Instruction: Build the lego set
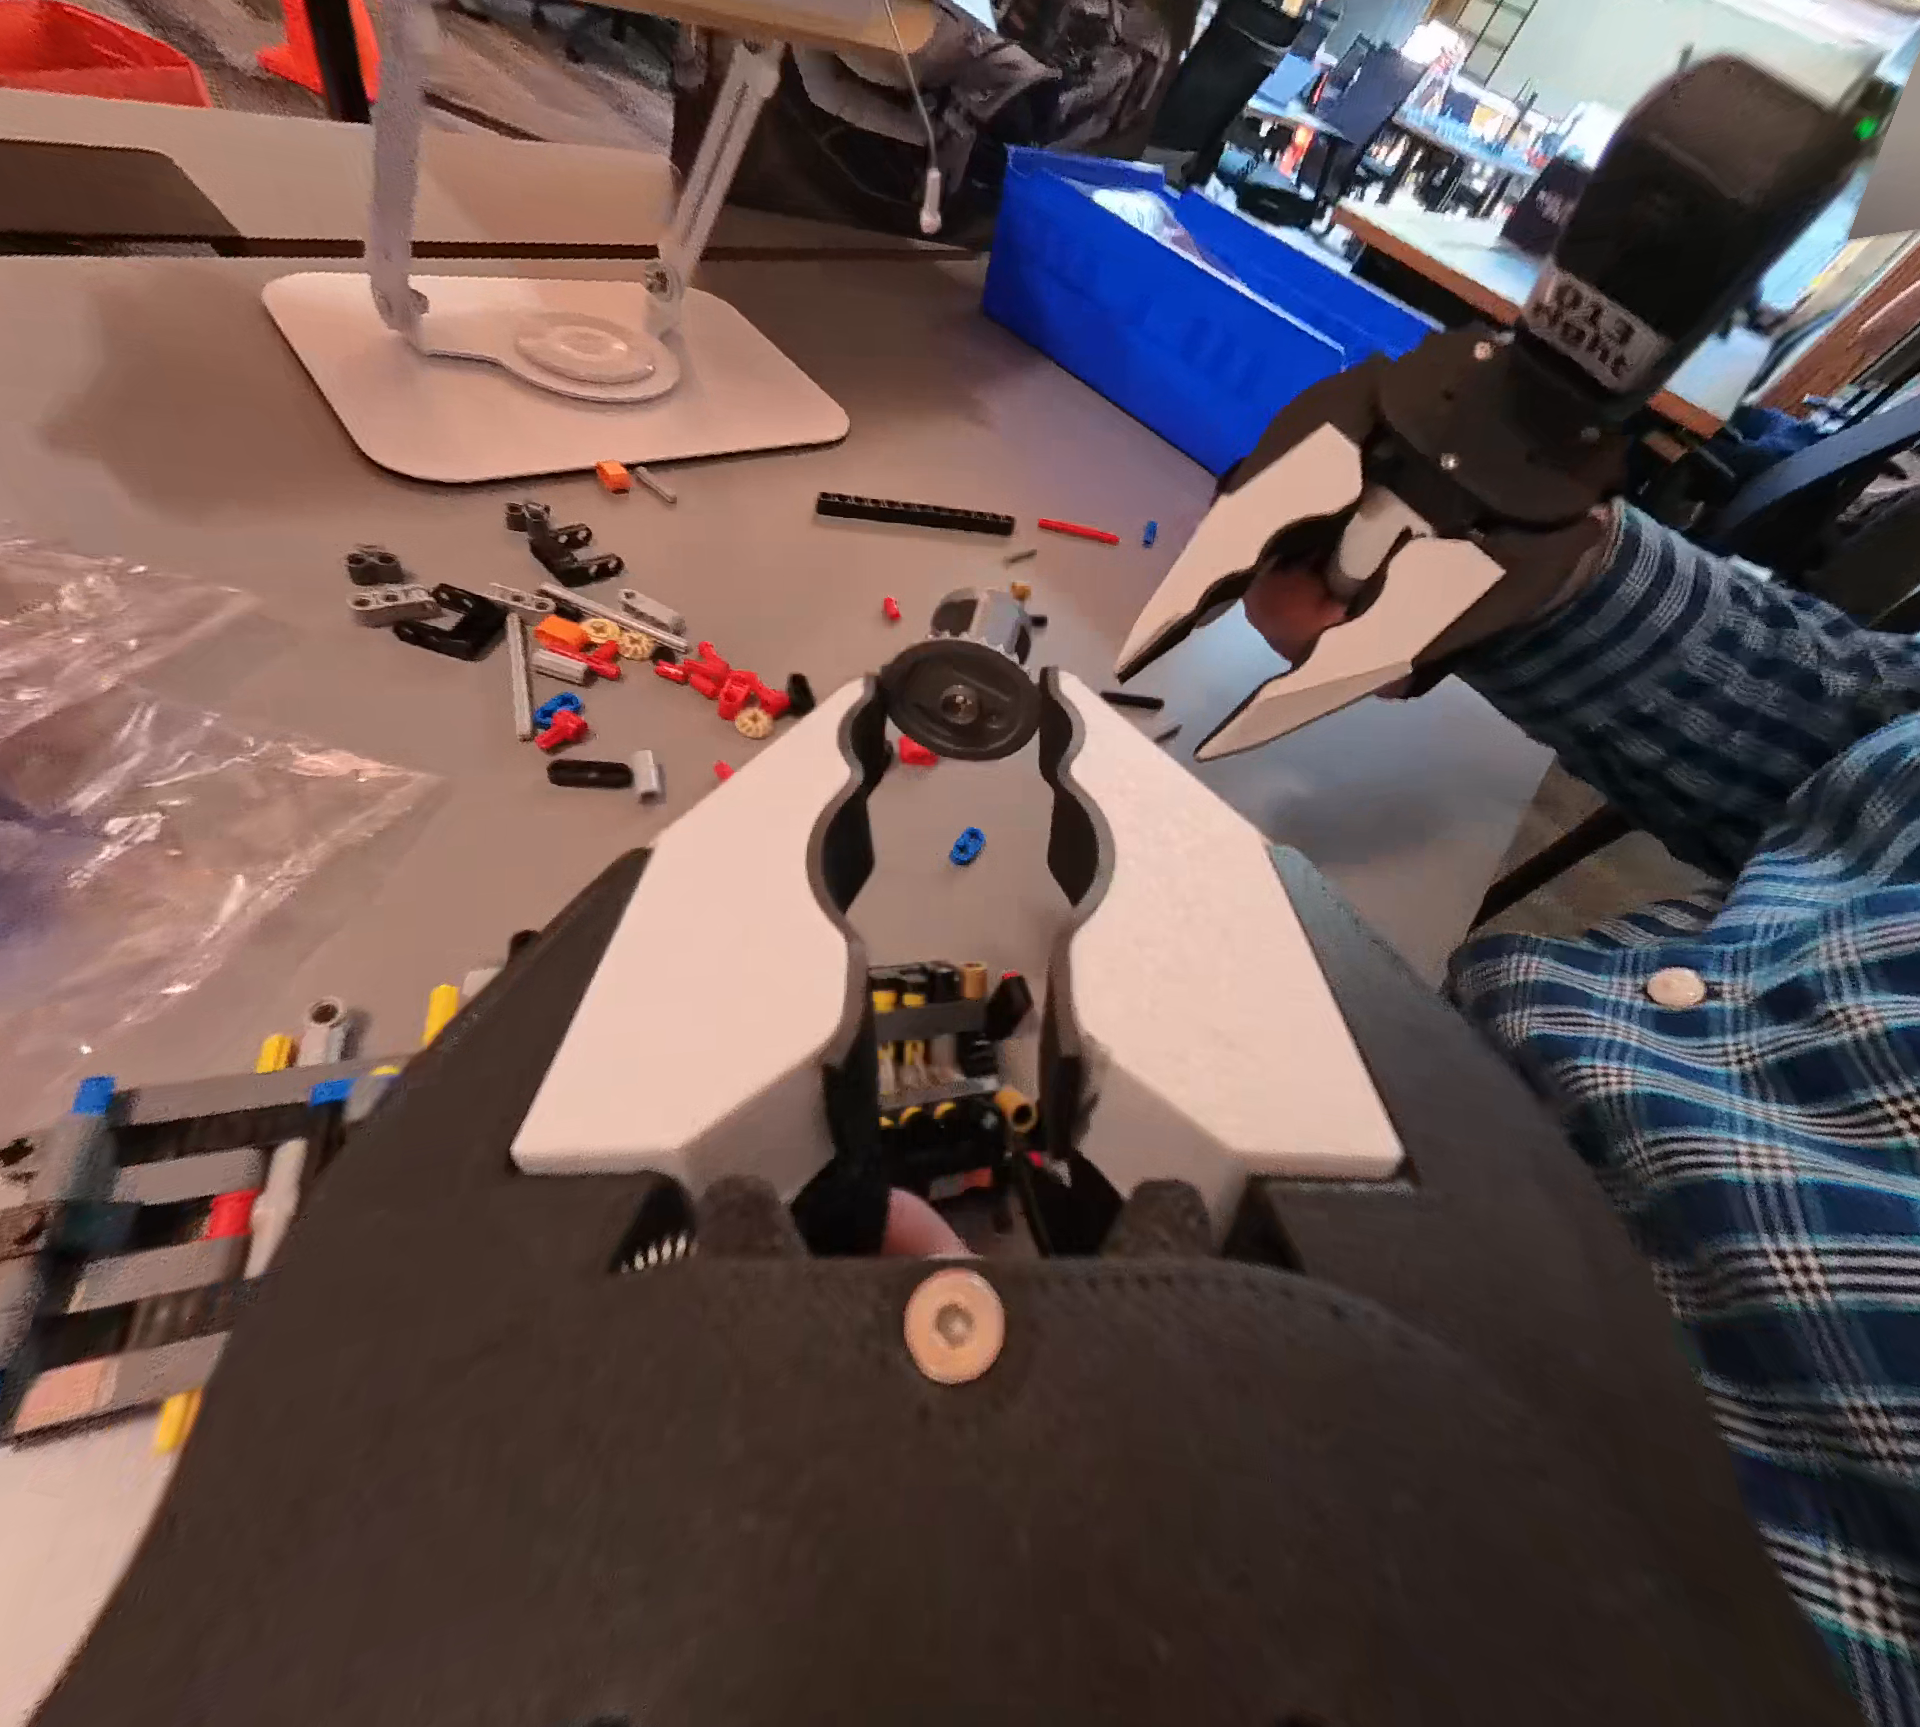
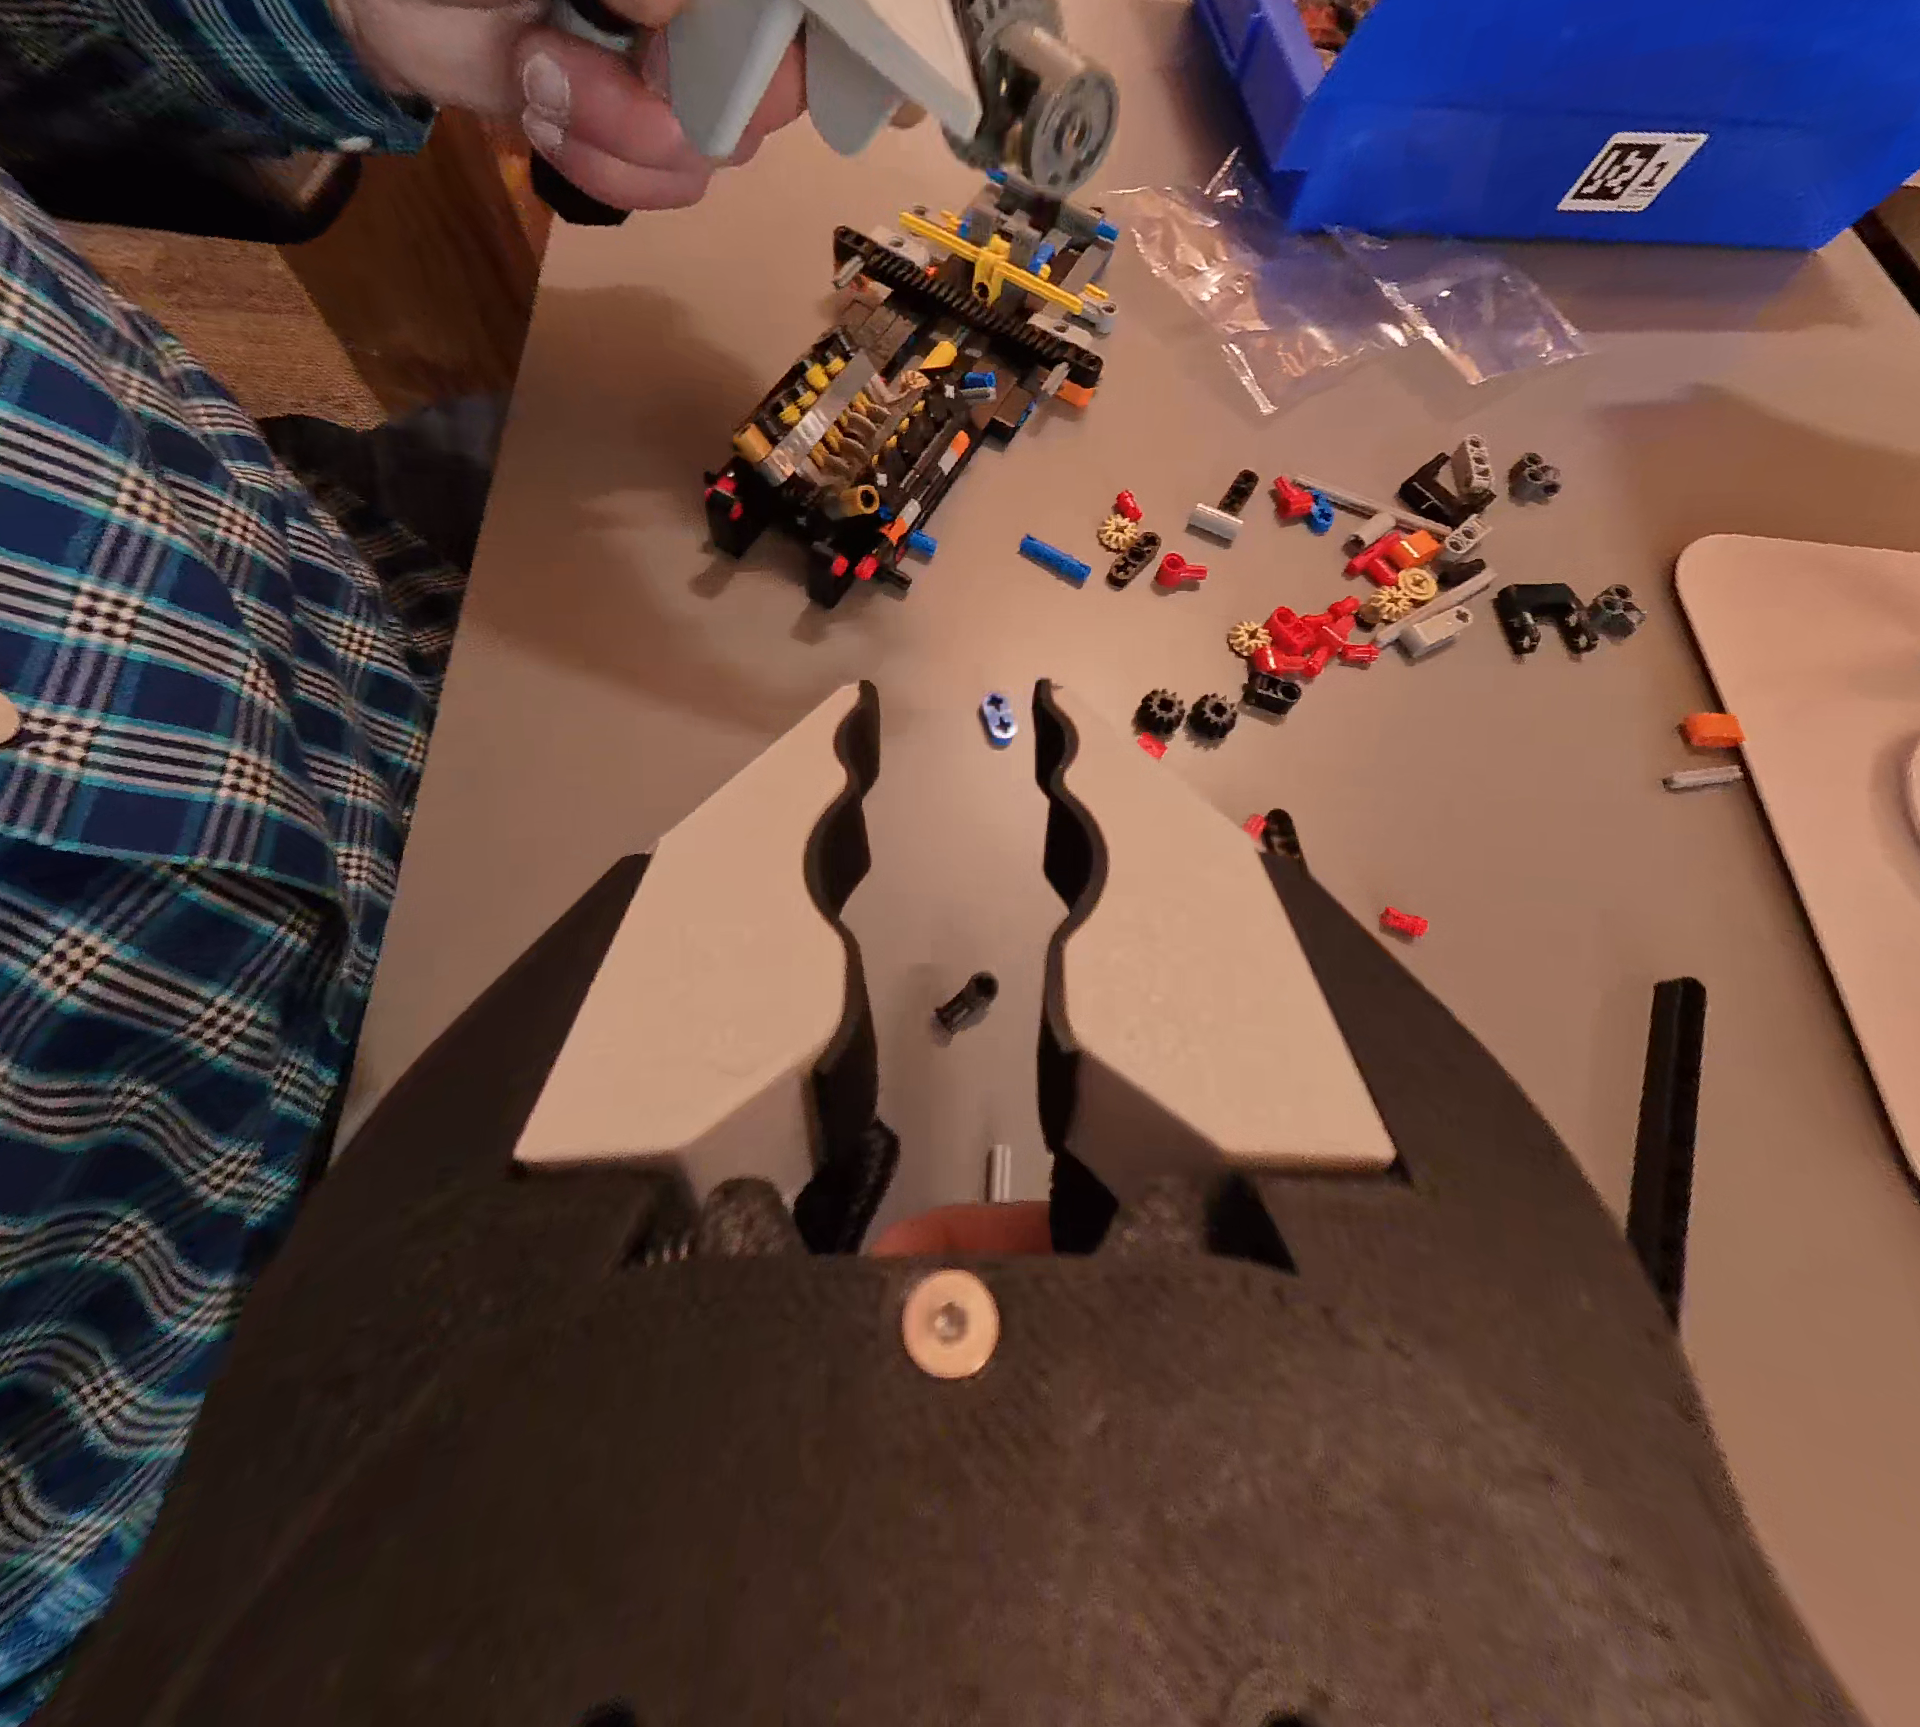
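My left gripper (image 1: 958, 688) is shut on a grey-and-black wheel hub piece (image 1: 956, 721) and holds it above the table. In the right wrist view this gripper (image 2: 925, 119) hangs with the hub piece (image 2: 1049, 108) just over the far end of the part-built lego chassis (image 2: 914, 399). The chassis shows under my left gripper (image 1: 935, 1054). My right gripper (image 2: 954, 695) is open and empty, low over the table, with a small blue piece (image 2: 997, 719) lying between its tips. It shows open at the right in the left wrist view (image 1: 1164, 711).
Loose red, black and grey lego parts (image 2: 1351, 597) lie right of the chassis. A black pin (image 2: 966, 1000) lies between my right fingers. A blue bin (image 2: 1558, 67) with bags, a clear plastic bag (image 2: 1351, 295) and a monitor stand base (image 2: 1818, 742) border the work area. The table edge runs on the left. Left tips to right tips: about 10 centimetres. The black pin (image 2: 966, 1000) lies around 8 centimetres away from my right fingertips.
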Available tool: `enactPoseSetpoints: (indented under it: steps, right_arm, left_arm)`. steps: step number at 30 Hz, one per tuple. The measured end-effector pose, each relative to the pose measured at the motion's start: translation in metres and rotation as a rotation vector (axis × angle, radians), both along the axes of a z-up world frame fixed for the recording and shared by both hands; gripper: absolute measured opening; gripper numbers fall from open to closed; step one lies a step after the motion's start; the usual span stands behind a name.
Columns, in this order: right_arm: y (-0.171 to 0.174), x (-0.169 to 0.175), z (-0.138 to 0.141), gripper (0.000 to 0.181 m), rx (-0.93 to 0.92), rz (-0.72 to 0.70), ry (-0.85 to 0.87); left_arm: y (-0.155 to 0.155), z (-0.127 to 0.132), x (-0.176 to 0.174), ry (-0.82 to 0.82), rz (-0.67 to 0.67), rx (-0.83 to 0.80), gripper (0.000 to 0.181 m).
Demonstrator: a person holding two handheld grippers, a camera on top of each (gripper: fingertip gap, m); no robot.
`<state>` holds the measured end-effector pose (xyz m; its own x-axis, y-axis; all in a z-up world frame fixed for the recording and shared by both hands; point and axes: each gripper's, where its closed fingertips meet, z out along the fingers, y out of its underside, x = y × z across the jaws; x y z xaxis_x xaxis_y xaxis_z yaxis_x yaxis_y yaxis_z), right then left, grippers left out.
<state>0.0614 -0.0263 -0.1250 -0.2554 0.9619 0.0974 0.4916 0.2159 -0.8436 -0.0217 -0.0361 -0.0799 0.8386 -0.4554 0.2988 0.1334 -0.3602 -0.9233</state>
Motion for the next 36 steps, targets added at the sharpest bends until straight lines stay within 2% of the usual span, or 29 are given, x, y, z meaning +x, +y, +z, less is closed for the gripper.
enactPoseSetpoints:
  steps: [6, 16, 22, 36]
  right_arm:
    - [0.006, -0.011, -0.002, 0.028, 0.055, -0.050, -0.014]
    - [0.018, -0.020, -0.006, 0.028, 0.151, -0.096, -0.040]
    - [0.025, -0.021, -0.007, 0.028, 0.191, -0.120, -0.051]
    - [0.028, -0.015, -0.001, 0.029, 0.173, -0.139, -0.016]
  left_arm:
    - [0.005, 0.009, -0.021, -0.161, 0.015, 0.017, 0.027]
    - [0.005, 0.003, -0.037, -0.264, 0.031, 0.002, 0.027]
    - [0.006, 0.011, -0.046, -0.418, 0.027, 0.020, 0.027]
    - [0.001, 0.030, -0.052, -0.672, -0.045, 0.075, 0.027]
